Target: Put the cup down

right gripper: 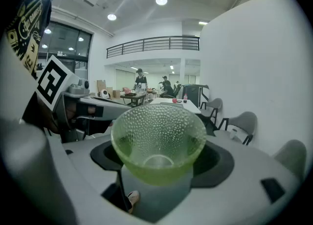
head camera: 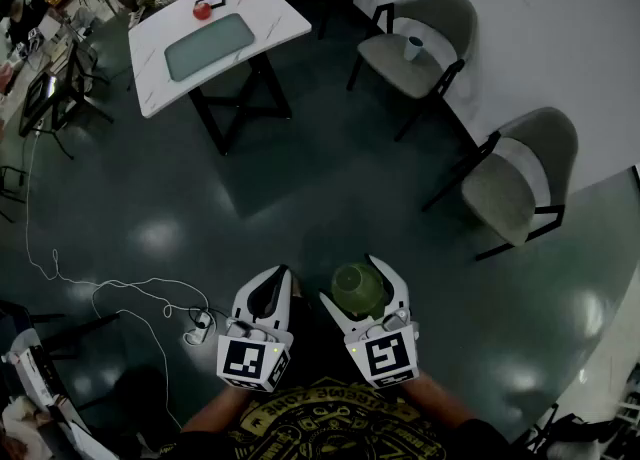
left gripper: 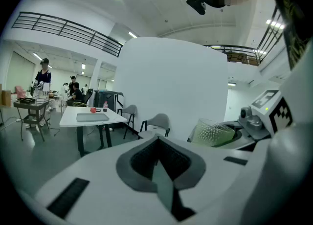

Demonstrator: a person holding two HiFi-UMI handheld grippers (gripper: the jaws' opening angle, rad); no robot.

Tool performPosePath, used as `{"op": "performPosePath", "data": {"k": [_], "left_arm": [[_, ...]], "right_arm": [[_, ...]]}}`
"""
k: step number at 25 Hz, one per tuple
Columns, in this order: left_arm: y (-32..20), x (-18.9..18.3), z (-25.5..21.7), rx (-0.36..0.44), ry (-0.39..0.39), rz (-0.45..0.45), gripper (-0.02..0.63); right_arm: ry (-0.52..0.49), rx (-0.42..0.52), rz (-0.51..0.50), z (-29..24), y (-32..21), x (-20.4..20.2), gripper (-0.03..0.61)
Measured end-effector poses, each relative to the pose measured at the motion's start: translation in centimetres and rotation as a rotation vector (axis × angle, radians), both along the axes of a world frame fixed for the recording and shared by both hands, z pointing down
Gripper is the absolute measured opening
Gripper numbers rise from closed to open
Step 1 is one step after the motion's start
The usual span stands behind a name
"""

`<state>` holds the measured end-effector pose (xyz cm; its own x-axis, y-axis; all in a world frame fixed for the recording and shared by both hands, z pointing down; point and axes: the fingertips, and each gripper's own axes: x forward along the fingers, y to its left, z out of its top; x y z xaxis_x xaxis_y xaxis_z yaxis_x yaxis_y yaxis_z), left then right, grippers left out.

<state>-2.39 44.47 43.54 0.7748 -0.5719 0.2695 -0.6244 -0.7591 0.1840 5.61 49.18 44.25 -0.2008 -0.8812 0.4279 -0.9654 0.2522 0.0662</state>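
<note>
My right gripper stands wide around the green dimpled cup. Its pads press on the cup's sides and hold it above the dark floor. My left gripper, just beside it at 9 o'clock, has its jaws together with nothing between them. The white table stands well apart at 11 o'clock.

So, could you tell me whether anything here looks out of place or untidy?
Two things. What looks like a small white cup sits on the seat of a grey chair by the wall, not on the table. A white cable trails loosely across the floor to a power strip.
</note>
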Motion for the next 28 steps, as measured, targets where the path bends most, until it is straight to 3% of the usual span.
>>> {"op": "performPosePath", "data": {"k": [17, 28], "left_arm": [[-1.4, -0.4, -0.1, -0.01, 0.003, -0.01, 0.009], [-5.7, -0.7, -1.0, -0.008, 0.011, -0.017, 0.009]], "right_arm": [[-0.064, 0.02, 0.043, 0.4, -1.5, 0.1, 0.385], [-0.073, 0.036, 0.069, -0.9, -5.7, 0.1, 0.385]]}}
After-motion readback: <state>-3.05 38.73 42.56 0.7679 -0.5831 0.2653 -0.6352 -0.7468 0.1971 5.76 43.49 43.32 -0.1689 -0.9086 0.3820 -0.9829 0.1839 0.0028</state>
